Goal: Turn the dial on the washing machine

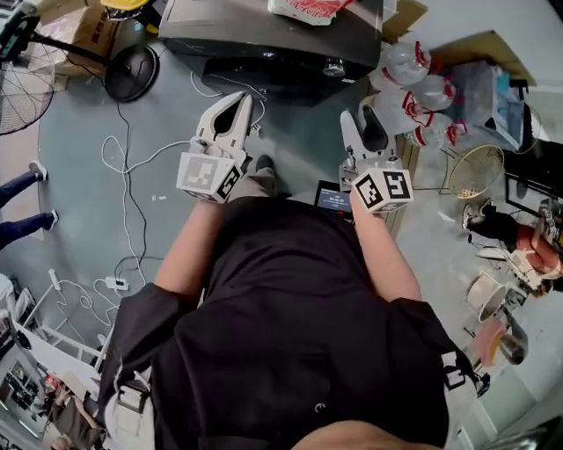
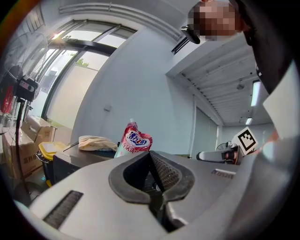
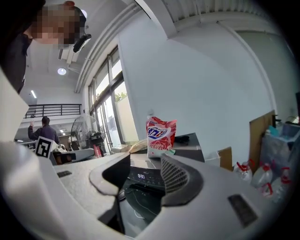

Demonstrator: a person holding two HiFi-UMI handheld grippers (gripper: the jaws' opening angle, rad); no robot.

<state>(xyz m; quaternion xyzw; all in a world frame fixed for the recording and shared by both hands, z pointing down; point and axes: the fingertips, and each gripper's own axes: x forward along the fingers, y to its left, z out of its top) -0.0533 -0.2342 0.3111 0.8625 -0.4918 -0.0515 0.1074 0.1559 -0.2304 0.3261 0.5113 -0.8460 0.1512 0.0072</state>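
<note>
The left gripper [image 1: 239, 101] is pointing toward the dark washing machine [image 1: 264, 39], staying apart from it, with its jaws pressed together on nothing. A red-and-white detergent pouch [image 1: 310, 9] is standing on the machine's top. The round dial [image 1: 332, 67] is sitting toward the right end of the machine's front edge. The right gripper [image 1: 363, 119] is hovering near the dial without touching it, its jaws spread and empty, framing the lit control panel [image 3: 140, 176].
</note>
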